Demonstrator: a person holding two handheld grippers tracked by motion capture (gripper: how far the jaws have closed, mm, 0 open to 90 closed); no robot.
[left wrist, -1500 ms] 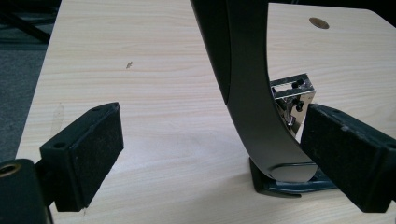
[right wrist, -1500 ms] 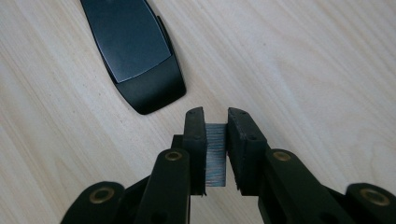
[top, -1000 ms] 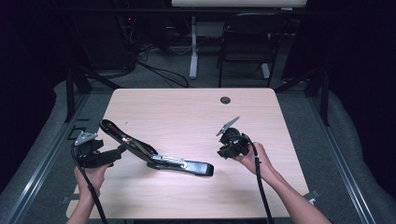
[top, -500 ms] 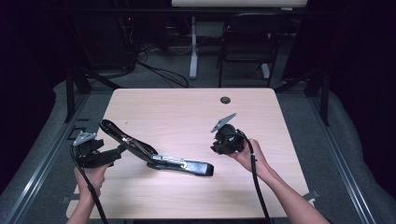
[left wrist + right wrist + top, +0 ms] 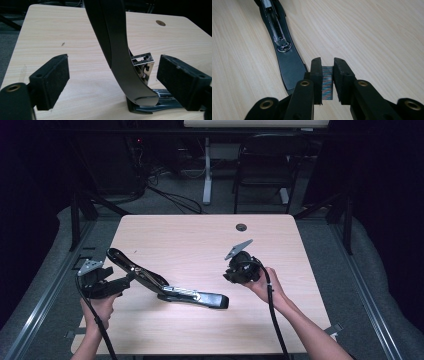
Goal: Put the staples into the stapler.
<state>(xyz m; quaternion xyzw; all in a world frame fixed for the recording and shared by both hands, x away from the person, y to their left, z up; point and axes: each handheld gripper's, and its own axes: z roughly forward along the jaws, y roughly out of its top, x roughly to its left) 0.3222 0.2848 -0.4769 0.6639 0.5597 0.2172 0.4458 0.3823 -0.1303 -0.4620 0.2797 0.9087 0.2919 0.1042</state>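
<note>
Black stapler [image 5: 170, 287] lay opened near front-left part of pale wood tabletop [image 5: 200, 240], lid raised toward left edge. Left gripper [image 5: 110, 82] jaws apart either side of lid, just been closing, not pressing. Right gripper [image 5: 327, 82] jaws clamped on staple strip [image 5: 327, 82], right of stapler base.

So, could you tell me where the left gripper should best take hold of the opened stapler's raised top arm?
Probably mid-arm on the stapler's top arm, from its outer side: it curves up clear of the base, and the left gripper already straddles it, jaws just closing, not yet pressing.
</note>
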